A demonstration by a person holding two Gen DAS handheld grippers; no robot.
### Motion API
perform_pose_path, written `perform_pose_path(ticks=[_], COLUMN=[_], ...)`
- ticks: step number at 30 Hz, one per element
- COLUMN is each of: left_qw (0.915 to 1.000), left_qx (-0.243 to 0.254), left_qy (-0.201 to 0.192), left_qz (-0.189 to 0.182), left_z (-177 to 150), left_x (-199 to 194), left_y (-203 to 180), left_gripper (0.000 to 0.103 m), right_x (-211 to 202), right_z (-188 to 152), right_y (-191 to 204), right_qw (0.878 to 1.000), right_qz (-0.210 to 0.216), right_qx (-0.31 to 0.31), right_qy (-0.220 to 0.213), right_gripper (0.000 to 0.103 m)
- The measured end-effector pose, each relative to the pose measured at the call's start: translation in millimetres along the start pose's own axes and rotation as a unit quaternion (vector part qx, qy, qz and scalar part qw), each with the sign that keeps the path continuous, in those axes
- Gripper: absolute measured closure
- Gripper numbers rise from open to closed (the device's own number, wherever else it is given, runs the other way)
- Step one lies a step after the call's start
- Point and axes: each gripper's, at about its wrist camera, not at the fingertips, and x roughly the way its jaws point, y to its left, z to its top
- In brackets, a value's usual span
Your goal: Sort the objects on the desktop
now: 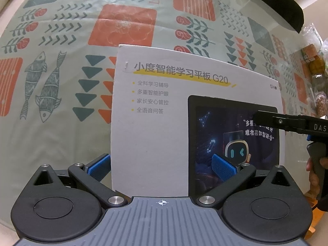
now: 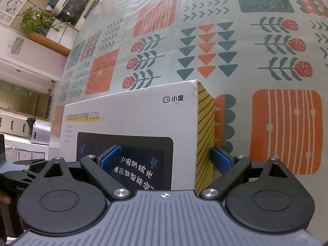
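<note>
Between the blue pads: left hand-held gripper (image 1: 162, 164) is spread, straddling the box's near-left edge; one pad lies over the printed tablet, the other off the edge at 9 o'clock.
Right hand-held gripper (image 2: 166, 157): spread across the near-right corner, one pad beside the yellow striped side; contact unclear.
Tablet box (image 1: 174, 112): flat on the patterned tabletop (image 1: 61, 82), dead ahead at 12 o'clock, long axis running 9 to 3.
Nearer hand: both equally close.
Writing: "小度智能学习平板 G20", "小度" logo.
</note>
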Motion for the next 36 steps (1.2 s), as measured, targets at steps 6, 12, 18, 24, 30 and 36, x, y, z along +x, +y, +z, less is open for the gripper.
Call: perform_pose_path(ticks=[6,12,18,24,30,36], left_qw=[0.9999,0.9993,0.9958,0.9896,0.9825,0.9776], left_qx=[-0.001,-0.006,0.014,0.010,0.038,0.065], left_qy=[-0.014,-0.035,-0.084,-0.140,-0.179,-0.196], left_qz=[-0.003,0.007,0.035,0.034,0.032,0.037], left_z=[-4.1,-14.9,-45.5,-85.7,-124.7,-154.5], left_x=[-1.6,-7.0,-41.2,-86.5,-122.1,-144.6], left_y=[1.6,1.0,-8.1,-13.0,-21.9,-29.9], left_gripper=[0.000,0.000,0.000,0.000,0.000,0.000], right_x=[-1.4,-15.1,-49.6,-77.8,-83.7,-103.7], right_z=[-2.7,-18.6,-52.5,-101.3,-152.9,-192.6], right_y=[0.7,14.9,45.7,79.7,104.1,131.7], right_qw=[1.000,0.997,0.985,0.973,0.967,0.950], right_qz=[-0.001,-0.045,-0.061,-0.071,-0.104,-0.149], right_qx=[0.000,0.013,-0.009,-0.021,-0.005,-0.034], right_qy=[-0.010,-0.062,-0.163,-0.219,-0.230,-0.271], right_gripper=[0.000,0.000,0.000,0.000,0.000,0.000])
